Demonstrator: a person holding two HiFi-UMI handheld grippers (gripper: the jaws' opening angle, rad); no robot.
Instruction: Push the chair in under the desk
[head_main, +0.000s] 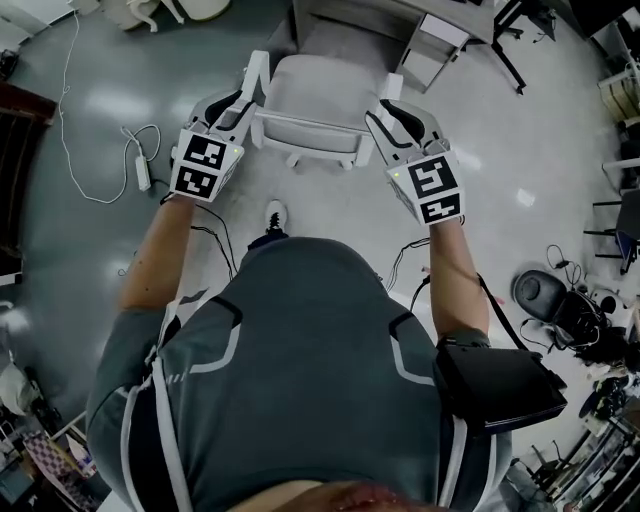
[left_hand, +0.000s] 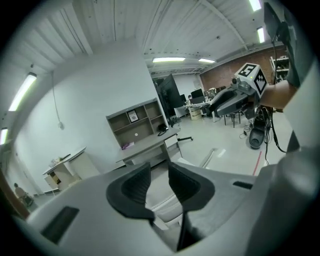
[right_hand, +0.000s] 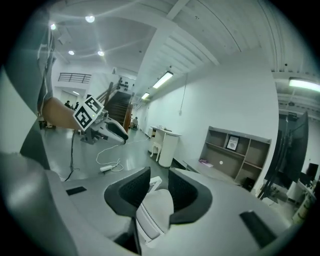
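A white chair (head_main: 305, 92) stands in front of me, its seat toward the grey desk (head_main: 400, 15) at the top of the head view. My left gripper (head_main: 243, 103) is at the left end of the chair's back rail, my right gripper (head_main: 385, 112) at the right end. The left gripper's (left_hand: 159, 187) jaws stand apart, with the chair's white frame (left_hand: 167, 209) showing below the gap and the desk (left_hand: 145, 145) beyond. The right gripper's (right_hand: 159, 187) jaws also stand apart, with the rounded white edge of the chair back (right_hand: 154, 214) between them, not visibly pinched.
A white power strip (head_main: 143, 172) and its cable lie on the floor to the left. A drawer unit (head_main: 435, 45) sits beside the desk. A black chair base and cables (head_main: 545, 290) crowd the right. My shoe (head_main: 275, 213) is just behind the chair.
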